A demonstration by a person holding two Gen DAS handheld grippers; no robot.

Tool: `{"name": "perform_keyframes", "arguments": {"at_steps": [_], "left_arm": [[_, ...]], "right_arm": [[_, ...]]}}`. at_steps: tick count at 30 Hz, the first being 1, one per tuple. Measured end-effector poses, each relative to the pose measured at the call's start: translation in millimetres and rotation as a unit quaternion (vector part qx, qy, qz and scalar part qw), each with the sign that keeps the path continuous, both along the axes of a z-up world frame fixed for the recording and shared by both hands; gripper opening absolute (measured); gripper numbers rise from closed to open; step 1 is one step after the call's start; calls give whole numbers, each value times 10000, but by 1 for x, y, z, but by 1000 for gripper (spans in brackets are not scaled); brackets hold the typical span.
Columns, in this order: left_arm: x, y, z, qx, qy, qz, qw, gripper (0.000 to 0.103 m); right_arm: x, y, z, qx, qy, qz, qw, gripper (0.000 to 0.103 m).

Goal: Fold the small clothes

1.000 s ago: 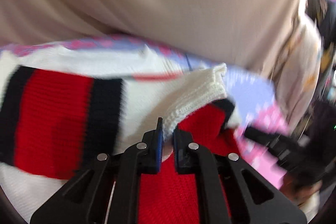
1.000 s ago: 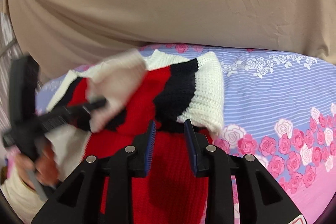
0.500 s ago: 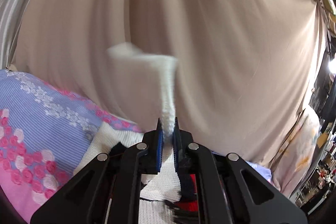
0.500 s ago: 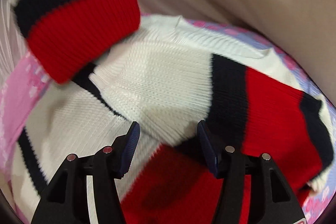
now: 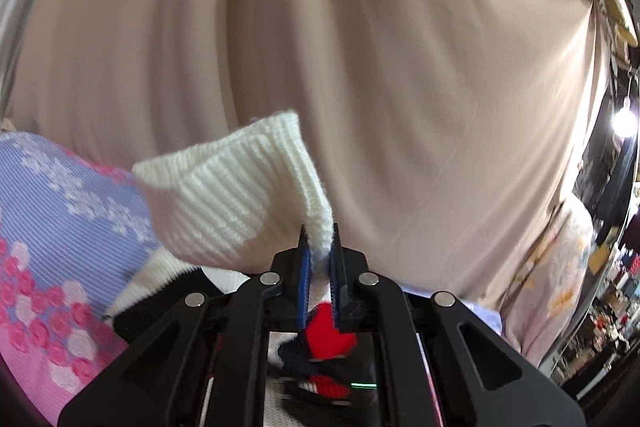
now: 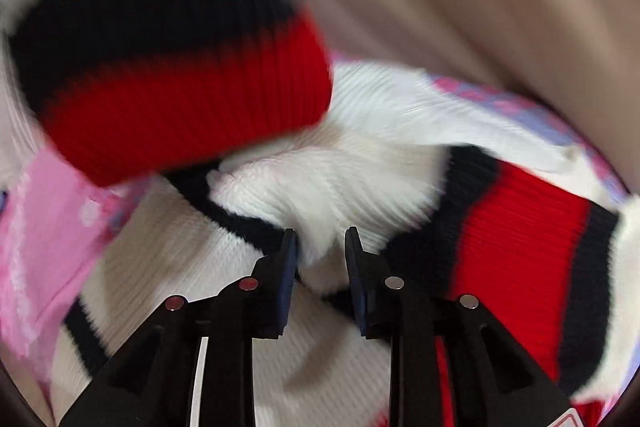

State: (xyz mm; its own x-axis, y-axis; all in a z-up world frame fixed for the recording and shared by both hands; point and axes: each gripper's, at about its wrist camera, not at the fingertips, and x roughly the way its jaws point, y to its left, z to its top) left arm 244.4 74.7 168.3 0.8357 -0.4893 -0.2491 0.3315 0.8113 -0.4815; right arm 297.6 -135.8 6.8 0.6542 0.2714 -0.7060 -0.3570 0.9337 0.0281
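My left claw [image 5: 319, 247] is pinched on a white ribbed edge of the sweater [image 5: 236, 187], and that flap stands up toward 11 o'clock from the jaws, clear of the sheet [image 5: 48, 219]. The rest of the garment hangs below the claw at 6 o'clock, showing red and black bands. My right claw [image 6: 320, 251] is spread, its jaws either side of a white fold with fabric between them, but I cannot tell whether the pads touch it; the view is motion-blurred. In that view the sweater covers most of the frame: a red-and-black striped part, probably a sleeve [image 6: 168, 75], is lifted at 10 o'clock, the white body lies at centre, and another striped band sits at 3 o'clock. The curtain [image 5: 360, 47] fills the background. Judgement: the fold is in progress, not near done. Risks: the left grip is on a thin edge only, so a quick swing may pull the knit out of the jaws; the right claw, if closed here, may catch two layers and drag the body out of line; the loose sleeve may land askew and spoil the fold.
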Motion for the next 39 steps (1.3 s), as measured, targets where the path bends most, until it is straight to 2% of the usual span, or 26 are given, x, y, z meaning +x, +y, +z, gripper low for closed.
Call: {"name": "perform_keyframes", "arguments": {"at_steps": [1,3,4,5,6,8,9,11,13,15,17,19,22,24,25,26,28,31,32,33,35,37,39], "left_arm": [[2,-8,-2,58,51,-84,9999,7],[4,-23,-8,180,134,-246,9994,7],[4,-32,-12,241,165,-317,9991,7],[4,-39,-14,294,188,-389,9986,7],[4,-45,-16,344,216,-465,9981,7],[4,-57,-19,429,277,-590,9969,7],[4,-62,-21,481,282,-598,9967,7],[2,-66,-22,528,262,-564,9967,7],[1,-63,-19,464,221,-519,9973,7],[-2,-56,-15,426,129,-392,9982,7],[-5,-46,-11,378,26,-265,9989,7],[-8,-37,-7,312,-34,-219,9993,7],[-9,-34,-5,274,-57,-222,9994,7],[-8,-36,-6,283,-37,-267,9992,7],[-7,-38,-7,289,-16,-301,9991,7],[-6,-40,-9,297,13,-339,9990,7],[-3,-48,-13,326,84,-434,9985,7],[8,-80,-35,593,356,-722,9950,10],[15,-93,-47,677,498,-847,9929,19],[24,-107,-64,731,736,-1034,9892,38],[37,-120,-92,677,1215,-1152,9836,56],[44,-119,-113,582,1606,-1026,9799,56],[44,-99,-119,364,1846,-826,9787,60]], "right_arm": [[-7,-23,2,21,-46,-306,9995,23],[-14,-92,-7,43,148,-1159,9931,23],[-17,-120,-13,-40,235,-1570,9873,23],[-21,-161,-23,-196,348,-2176,9752,17],[-27,-187,-26,36,361,-2327,9719,14],[-41,-232,-21,860,470,-2598,9607,1],[-48,-242,-11,1136,462,-2653,9563,2],[-55,-236,8,1186,217,-2534,9598,19],[-51,-216,25,1287,113,-2192,9671,21],[-38,-186,34,1490,206,-1669,9744,21],[-25,-142,37,1320,265,-1313,9821,21],[0,-103,25,1073,436,-995,9883,22],[47,-51,-12,778,950,-861,9887,22],[51,-37,-13,444,550,-902,9934,22],[53,-32,-9,297,545,-949,9935,22],[51,-32,-5,320,557,-1017,9927,22],[34,-43,10,701,538,-1027,9908,24],[6,-79,27,725,251,-1239,9893,39],[-6,-90,28,657,190,-1341,9886,42],[-25,-108,26,536,150,-1523,9868,43],[-40,-133,23,528,239,-1802,9819,44],[-64,-159,19,698,366,-1974,9771,45],[-89,-179,20,943,402,-2011,9742,45]]}}
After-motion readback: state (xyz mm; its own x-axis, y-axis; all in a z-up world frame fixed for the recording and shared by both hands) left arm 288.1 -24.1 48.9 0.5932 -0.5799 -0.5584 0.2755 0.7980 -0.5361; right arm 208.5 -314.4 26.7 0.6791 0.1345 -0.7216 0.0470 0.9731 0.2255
